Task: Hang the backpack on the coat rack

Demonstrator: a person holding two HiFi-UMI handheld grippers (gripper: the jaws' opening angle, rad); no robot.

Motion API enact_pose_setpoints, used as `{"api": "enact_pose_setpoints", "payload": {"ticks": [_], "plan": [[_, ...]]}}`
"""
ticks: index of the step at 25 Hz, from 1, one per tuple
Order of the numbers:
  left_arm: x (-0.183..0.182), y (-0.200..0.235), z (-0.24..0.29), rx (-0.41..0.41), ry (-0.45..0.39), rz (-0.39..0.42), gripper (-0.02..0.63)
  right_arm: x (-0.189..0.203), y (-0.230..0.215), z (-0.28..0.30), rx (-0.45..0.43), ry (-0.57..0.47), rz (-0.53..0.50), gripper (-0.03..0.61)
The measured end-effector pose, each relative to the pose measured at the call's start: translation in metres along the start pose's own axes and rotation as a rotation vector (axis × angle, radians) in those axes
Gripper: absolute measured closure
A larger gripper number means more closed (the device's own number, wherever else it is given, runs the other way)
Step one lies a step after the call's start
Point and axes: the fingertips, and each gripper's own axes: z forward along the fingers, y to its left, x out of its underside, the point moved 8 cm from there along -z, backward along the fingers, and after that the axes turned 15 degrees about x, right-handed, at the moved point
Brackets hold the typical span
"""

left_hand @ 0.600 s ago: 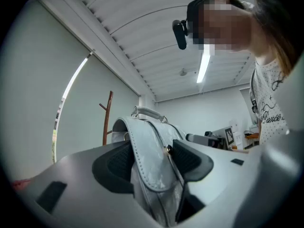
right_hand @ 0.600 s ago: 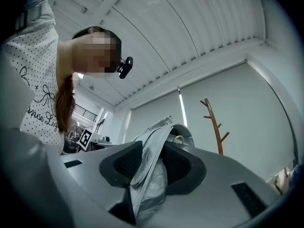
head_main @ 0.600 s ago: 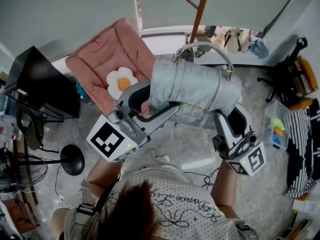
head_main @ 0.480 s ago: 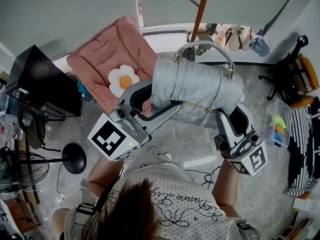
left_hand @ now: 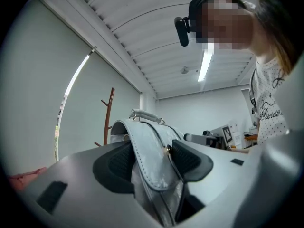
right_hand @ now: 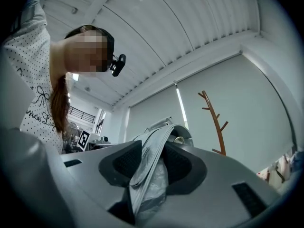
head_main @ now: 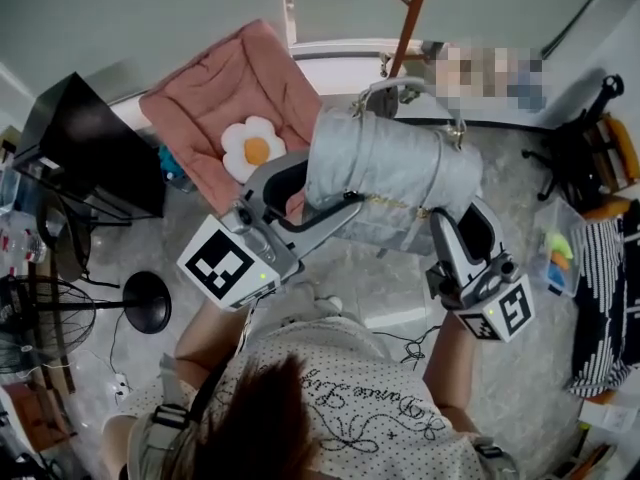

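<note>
Head view: holds the grey backpack [head_main: 390,173] aloft between left gripper [head_main: 305,203] and right gripper [head_main: 463,230], long axis running from one to the other, top handle [head_main: 405,88] pointing away toward the coat rack [head_main: 410,18] beyond both.

Left gripper view: clamps wide across the backpack's stitched edge, pads pressing both faces.

Right gripper view: pinches a crumpled fold of the opposite end, jaws set narrower.
</note>
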Motion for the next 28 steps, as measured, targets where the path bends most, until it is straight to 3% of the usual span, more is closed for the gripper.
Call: {"api": "enact_pose_setpoints", "payload": {"ticks": [15, 28], "plan": [[0.043, 0.008, 0.018, -0.009, 0.104, -0.08, 0.373, 0.041, -0.027, -0.006, 0.061, 0.152, 0.066, 0.42], [0.111, 0.11, 0.043, 0.055, 0.157, -0.194, 0.373, 0.101, -0.08, 0.062, 0.182, 0.289, 0.106, 0.422]]}}
